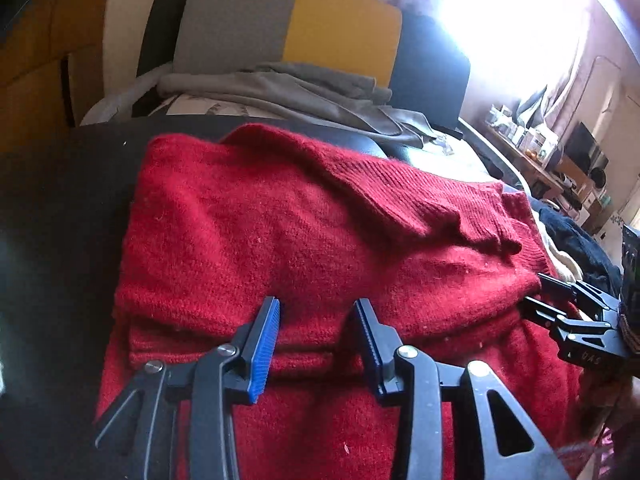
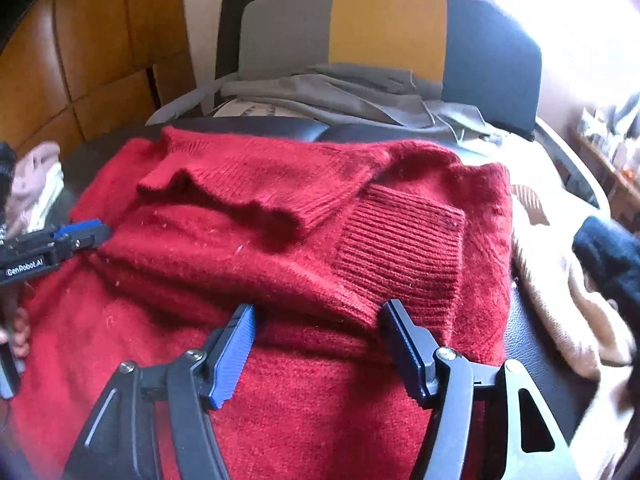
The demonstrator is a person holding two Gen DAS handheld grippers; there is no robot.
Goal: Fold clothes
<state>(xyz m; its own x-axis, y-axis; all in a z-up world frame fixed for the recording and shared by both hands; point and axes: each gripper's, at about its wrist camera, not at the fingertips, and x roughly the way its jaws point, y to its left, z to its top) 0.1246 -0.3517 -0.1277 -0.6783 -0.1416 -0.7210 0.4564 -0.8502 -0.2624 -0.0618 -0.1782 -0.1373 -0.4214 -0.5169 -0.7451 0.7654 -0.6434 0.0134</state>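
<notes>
red knit sweater [image 1: 304, 224] lies partly folded on the black worktop [image 1: 60, 200], upper part doubled over the lower so a fold edge runs across just ahead of both my claws. a ribbed cuff [image 2: 404, 252] of one sleeve lies flat on top toward the right side, and another ribbed edge [image 2: 248, 188] is bunched above it.

my left claw [image 1: 318, 320] hangs over the fold edge, jaws apart, blue pads either side of the fabric ridge but not pressing on it, nothing gripped. my right claw [image 2: 320, 334] is spread wider, over the fold edge near the cuff corner, also holding nothing. in the right wrist view the left claw shows at the left edge of the sweater, a hand [image 2: 18, 332] partly visible below it.

behind the sweater: grey clothes [image 1: 288, 88] piled against a chair back [image 1: 280, 28] in grey, yellow and dark panels. beige cloth [image 2: 560, 280] and a dark garment [image 2: 608, 256] lie to the right of the sweater. pale clothes [image 2: 36, 184] sit at far left.
</notes>
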